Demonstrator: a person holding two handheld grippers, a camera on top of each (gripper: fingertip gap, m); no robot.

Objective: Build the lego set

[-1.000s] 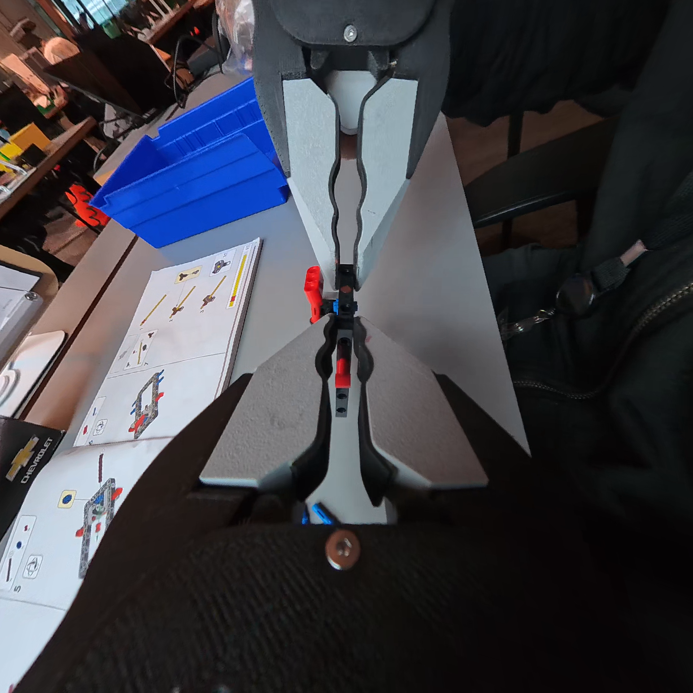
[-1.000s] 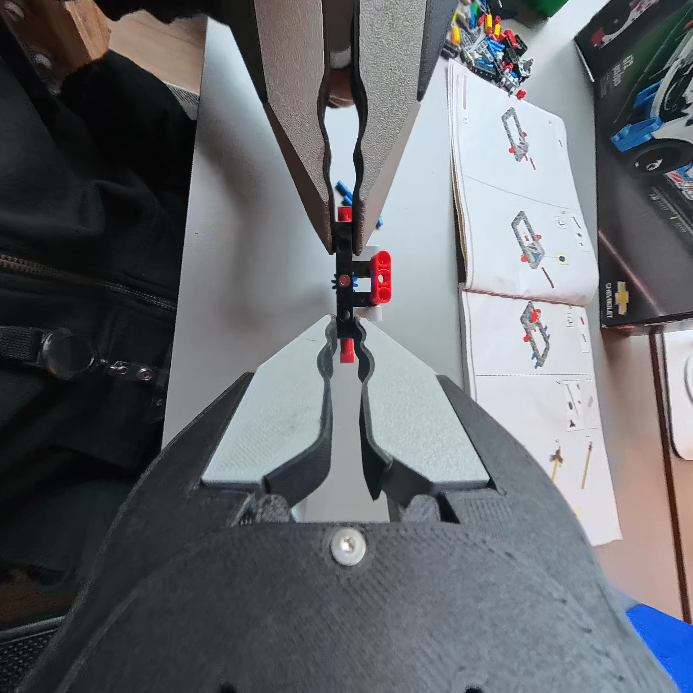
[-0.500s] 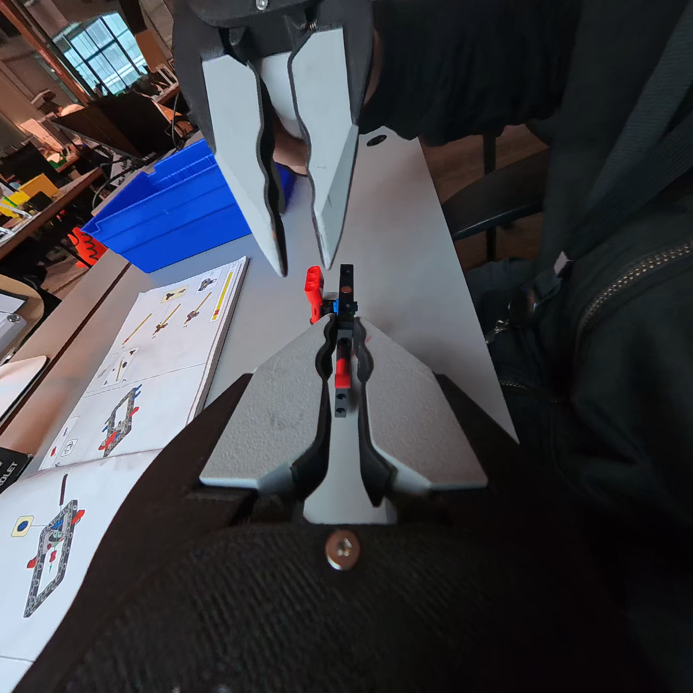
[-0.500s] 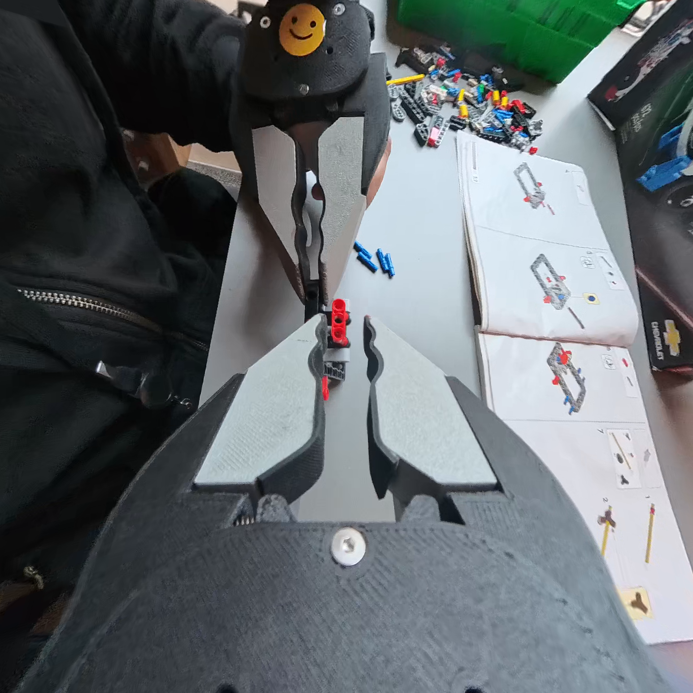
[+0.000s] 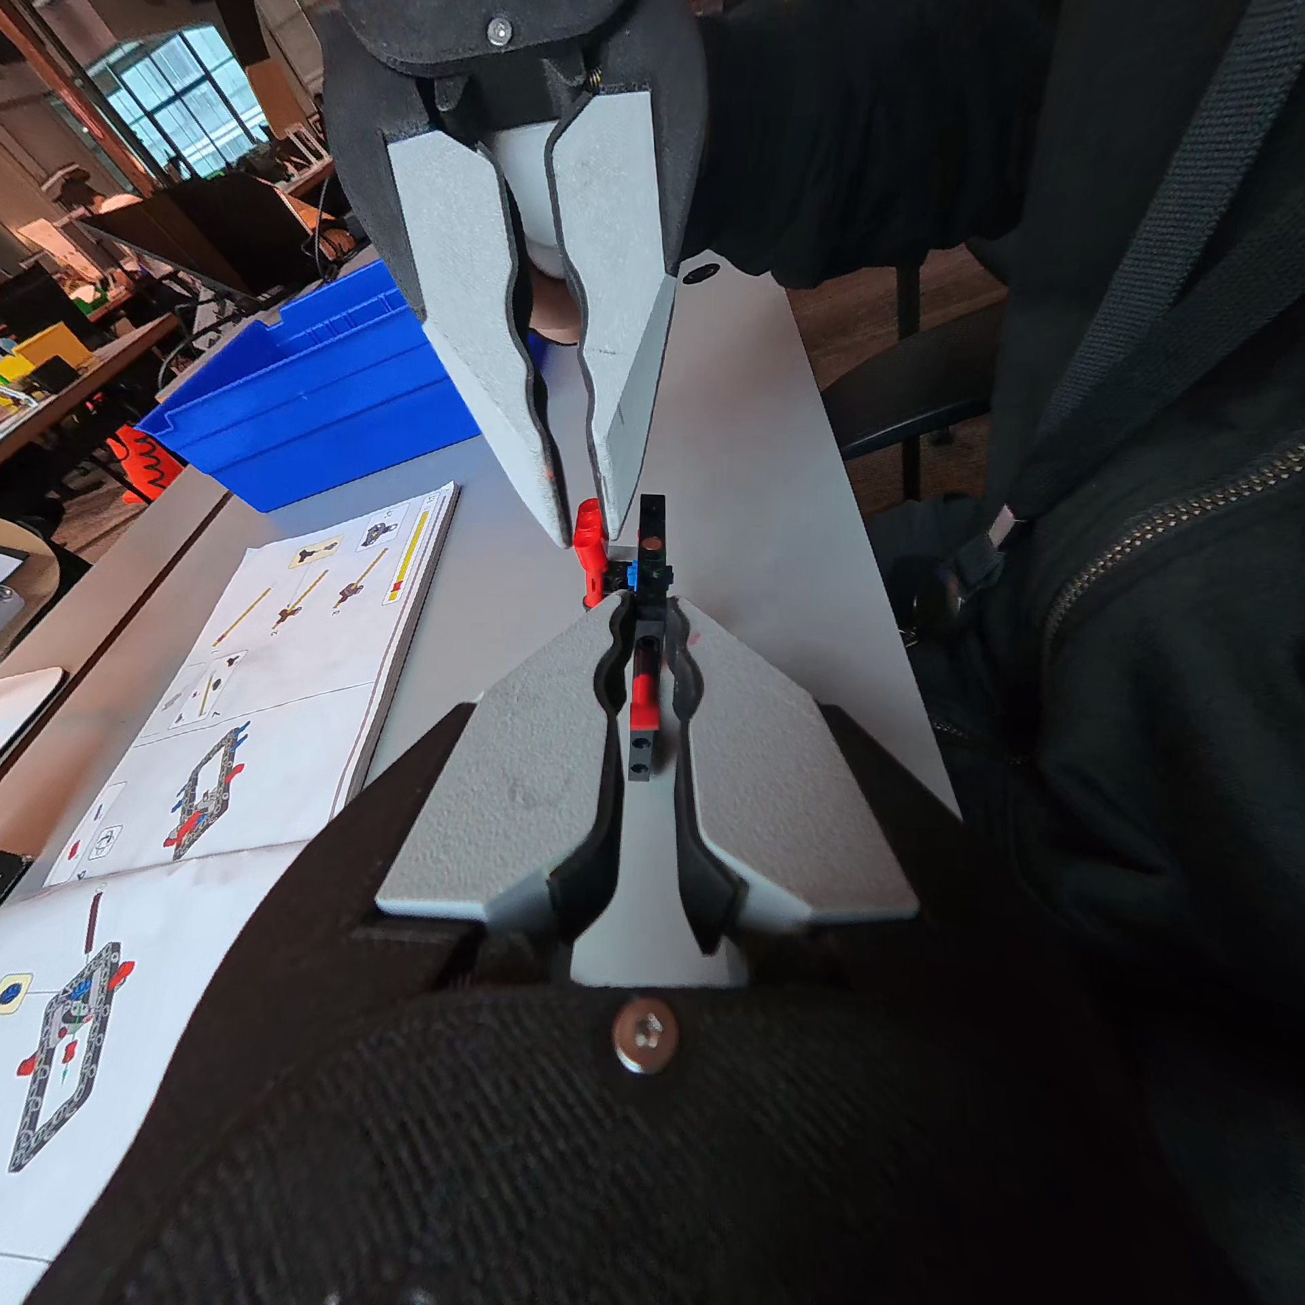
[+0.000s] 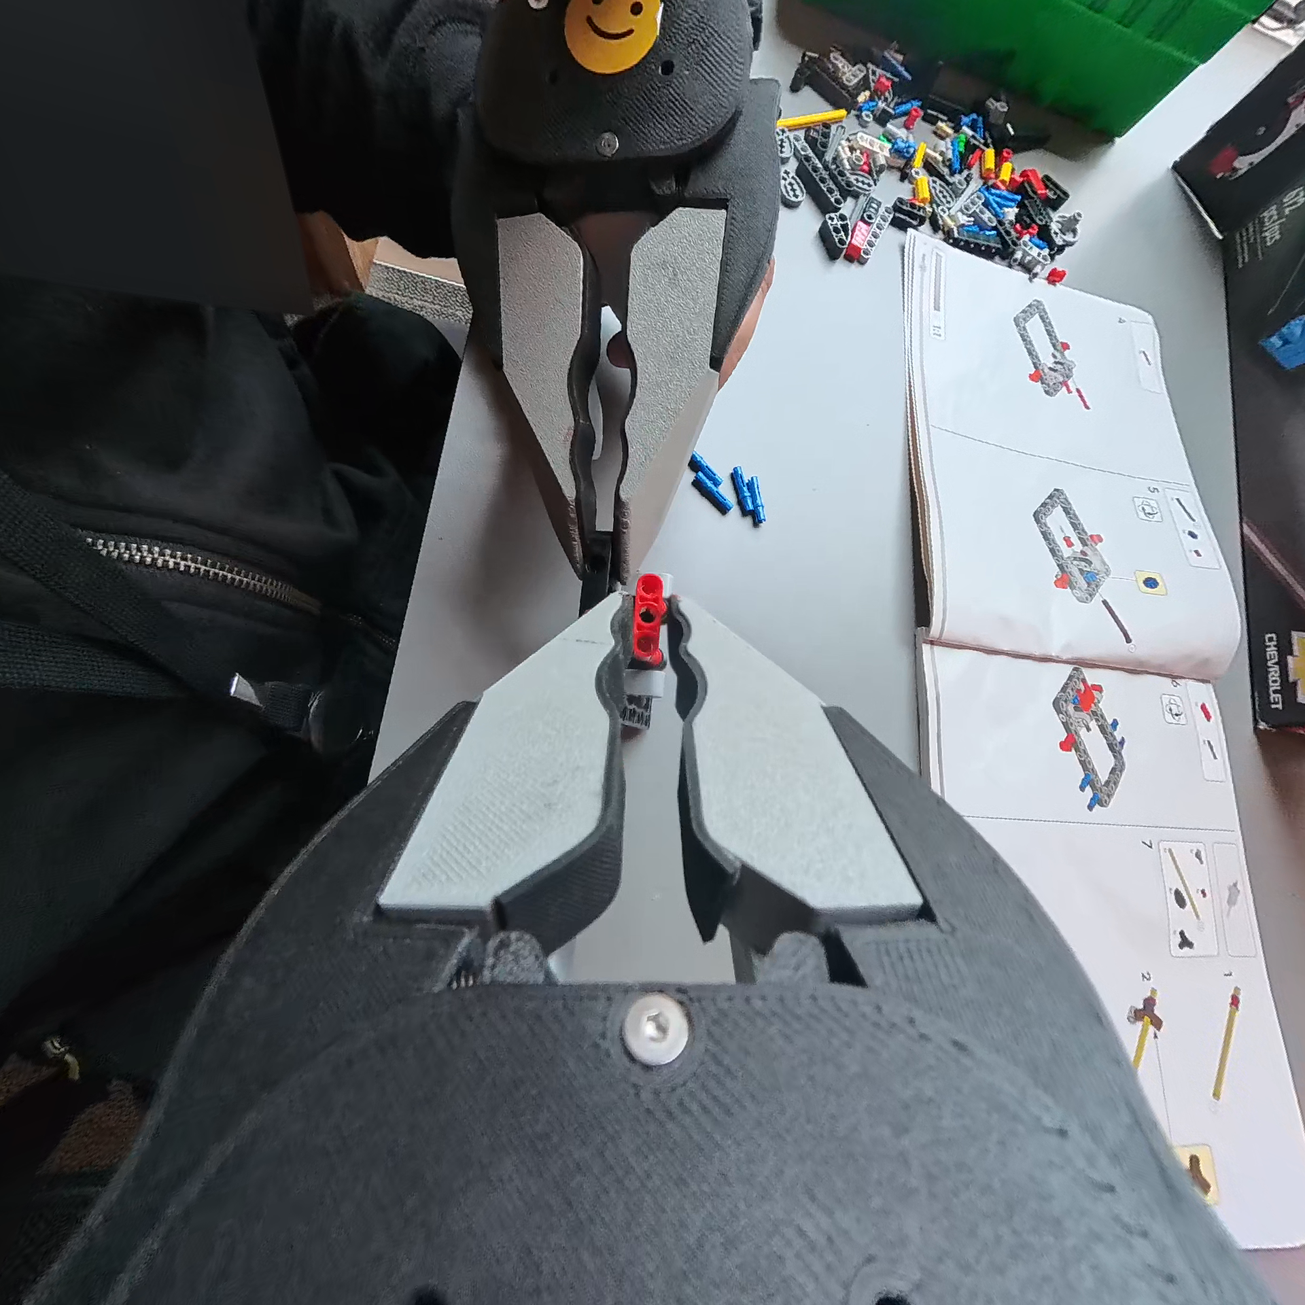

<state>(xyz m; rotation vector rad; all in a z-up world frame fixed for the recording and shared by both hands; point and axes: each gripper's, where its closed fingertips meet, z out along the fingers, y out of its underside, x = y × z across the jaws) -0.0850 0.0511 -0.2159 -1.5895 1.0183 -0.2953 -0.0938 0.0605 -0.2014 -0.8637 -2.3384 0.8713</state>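
- The left gripper (image 5: 646, 607), with matte grey wedge-shaped fingers lined by wavy black rubber pads, has its jaws nearly together, pinching the small lego assembly (image 5: 646, 635) by its slim black holed plastic beam, held above the pale grey table (image 5: 734, 452).
- The beam runs back between the pads, a glossy red pin piece on it; past the fingertips it carries a tiny blue connector and rises to a blunt black end.
- A red, rounded, two-holed plastic connector (image 5: 590, 540) sticks out from the assembly's side.
- The right gripper (image 5: 582, 526), of the same grainy grey and black build, comes in from the far side; its jaws stand a narrow gap apart around the red connector, tips on either side. In the right wrist view, the connector (image 6: 648, 618) sits between the wavy pads, a pale grey piece and a small dark toothed part just behind it; whether the pads press it cannot be told.
- The white paper instruction booklet (image 6: 1059, 565) lies open and flat, printed with diagrams.
- A loose heap of mixed plastic lego parts (image 6: 932, 176) lies near the green bin (image 6: 1045, 49); four short blue ribbed pins (image 6: 731, 487) lie apart, nearer the grippers.
- A smooth blue plastic bin (image 5: 311, 402) sits beyond the booklet.
- A dark glossy cardboard box (image 6: 1271, 353) lies just beside the booklet.
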